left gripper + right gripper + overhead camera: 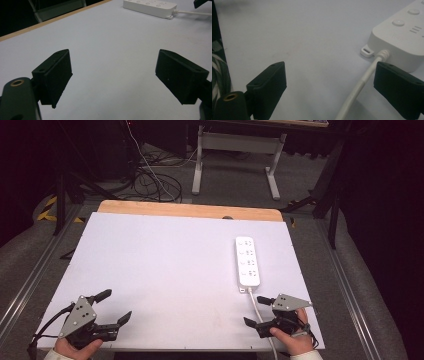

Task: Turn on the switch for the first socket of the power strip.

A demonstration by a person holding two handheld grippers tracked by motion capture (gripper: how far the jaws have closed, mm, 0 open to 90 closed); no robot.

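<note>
Right gripper view: power strip cord between spread jaws; left gripper likewise agape

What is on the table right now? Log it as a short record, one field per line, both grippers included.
surface: white table top with a wooden strip along its far edge
object: white power strip, lying flat on the right half, long side running away from the person
cord: white cable leaves the strip's near end and runs toward the near table edge
left gripper: near left corner, jaws apart, holding nothing
right gripper: near right corner, jaws apart, the cable lying between them, not gripped
</note>
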